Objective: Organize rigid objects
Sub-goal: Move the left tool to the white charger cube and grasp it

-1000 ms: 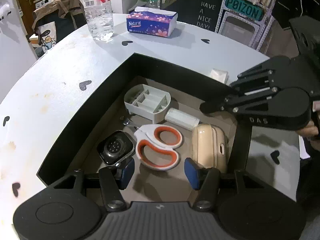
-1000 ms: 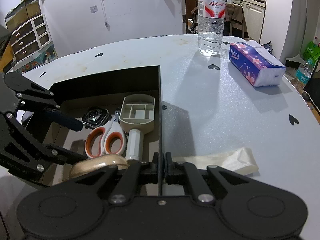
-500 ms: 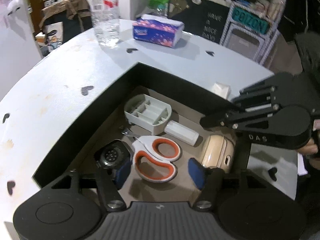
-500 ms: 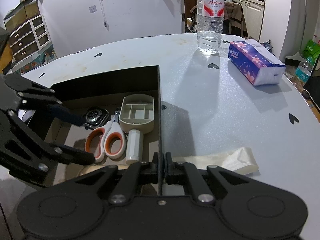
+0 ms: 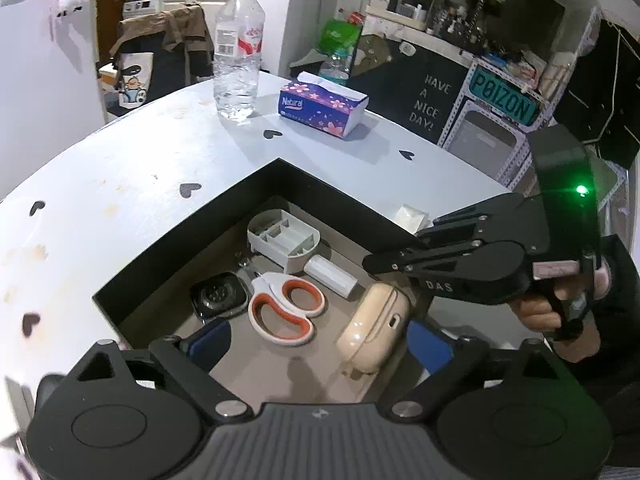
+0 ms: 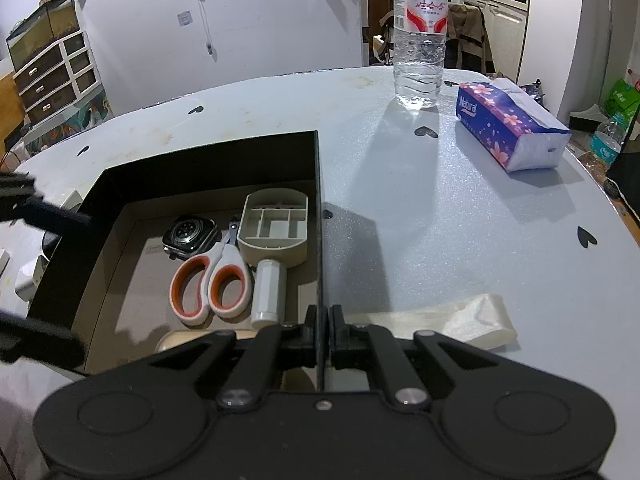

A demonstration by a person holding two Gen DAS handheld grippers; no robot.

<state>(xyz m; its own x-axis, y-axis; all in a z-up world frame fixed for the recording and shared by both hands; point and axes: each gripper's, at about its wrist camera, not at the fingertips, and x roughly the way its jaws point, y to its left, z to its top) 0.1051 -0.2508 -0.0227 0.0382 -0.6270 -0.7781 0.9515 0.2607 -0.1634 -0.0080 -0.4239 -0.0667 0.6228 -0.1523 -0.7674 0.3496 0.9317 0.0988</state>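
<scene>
Tissue pack (image 6: pixel 510 130) reads "Natural"; the water bottle (image 6: pixel 420 36) has a red label w/ Chinese characters; a sign behind says "HAVE A NICE DAY!".

Left gripper (image 5: pixel 320 340) is spread wide over the black box (image 5: pixel 224 216), holding nothing.

Right gripper (image 6: pixel 322 332) is clenched on the box wall.

Inside the box: scissors (image 6: pixel 210 284), watch (image 6: pixel 190 236), gray tray (image 6: pixel 276 228), beige case (image 5: pixel 374 330).

Dim indoor light, fisheye warp, perhaps motion-blurred edges

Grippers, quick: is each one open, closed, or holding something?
Left gripper: open, holding nothing.
Right gripper: closed on the black box wall.
</scene>
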